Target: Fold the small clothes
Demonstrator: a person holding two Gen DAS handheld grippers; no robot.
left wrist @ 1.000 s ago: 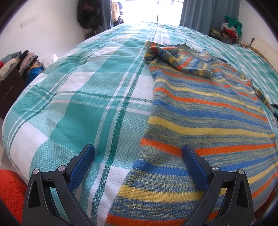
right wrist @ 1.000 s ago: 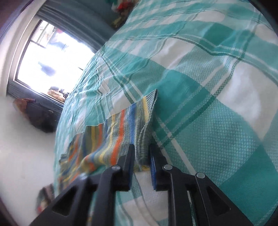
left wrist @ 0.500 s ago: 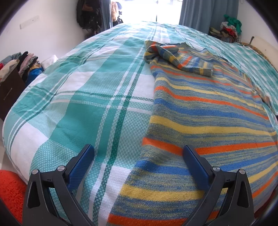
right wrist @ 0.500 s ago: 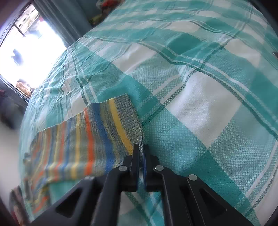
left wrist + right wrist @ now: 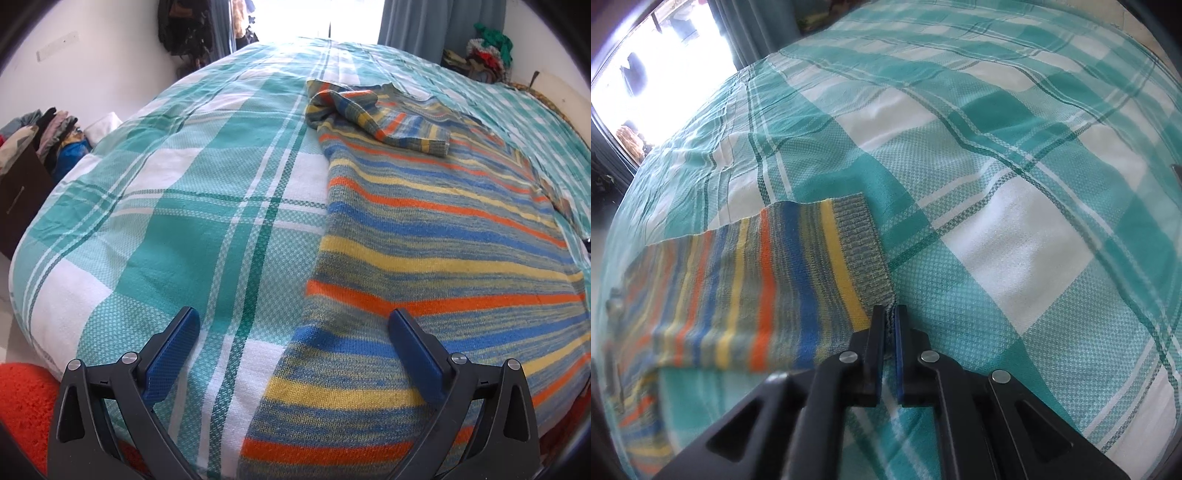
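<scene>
The striped knit sweater (image 5: 424, 229) lay flat on the checked bed (image 5: 177, 206), running 6 to 12 o'clock. The left hand-held gripper (image 5: 293, 334) gaped wide, empty; the right hand-held gripper (image 5: 891, 314), jaws easing apart, pinched the ribbed cuff (image 5: 862, 243).

In the right wrist view the striped sweater (image 5: 746, 280) blurs toward the lower left of the frame, and its body runs off the left edge. Its cuff corner disappears between the jaws of the right gripper (image 5: 891, 314), which are opening. In the left wrist view the sweater's hem is cut off by the bottom edge.
</scene>
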